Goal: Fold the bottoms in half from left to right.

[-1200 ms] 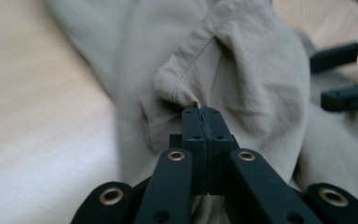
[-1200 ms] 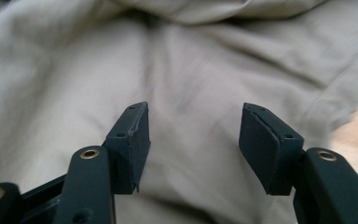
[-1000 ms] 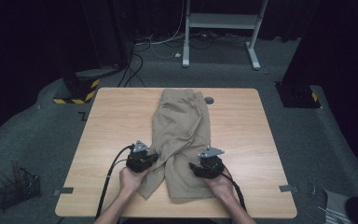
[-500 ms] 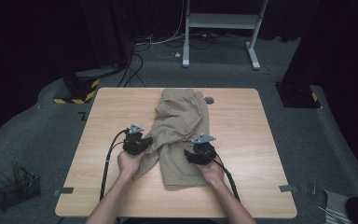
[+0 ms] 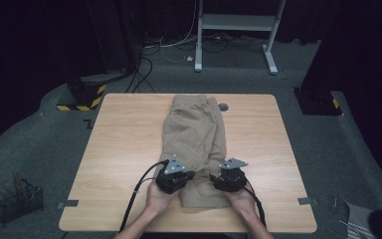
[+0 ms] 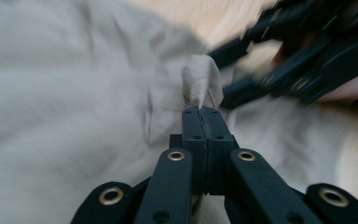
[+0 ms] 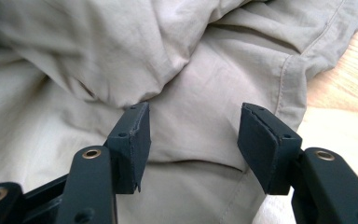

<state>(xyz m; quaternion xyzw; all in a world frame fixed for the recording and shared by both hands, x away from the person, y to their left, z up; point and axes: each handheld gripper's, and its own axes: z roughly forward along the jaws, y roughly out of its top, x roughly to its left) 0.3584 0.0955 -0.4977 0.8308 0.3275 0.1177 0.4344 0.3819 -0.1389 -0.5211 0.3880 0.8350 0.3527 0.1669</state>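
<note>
Lengthwise down the middle of the table (image 5: 119,149) lies a pair of khaki trousers (image 5: 194,134), folded over on itself into a long, rumpled strip that runs from the far edge almost to the near one. Its cloth is thin and creased, with a stitched seam showing along one side in the right gripper view.

At the near end, the left gripper (image 6: 203,112) has its jaws pressed together on a small pinch of the trousers' fabric, which sticks up in a peak just past the tips. The right gripper (image 7: 193,123) holds its jaws spread, and they have just been closing a little; cloth lies below and beyond them, but the pads are not pressing on it.

Much of the left gripper view is blurred, so the folds there are hard to read, and the right gripper appears in it only as a dark smear at the upper right. In the high view the person's hands (image 5: 160,199) cover the trousers' near corners, and how many layers lie underneath cannot be told.

Bare wood stretches wide on both sides of the trousers. A small round grey fitting (image 5: 223,106) sits just beside them near the far edge.
</note>
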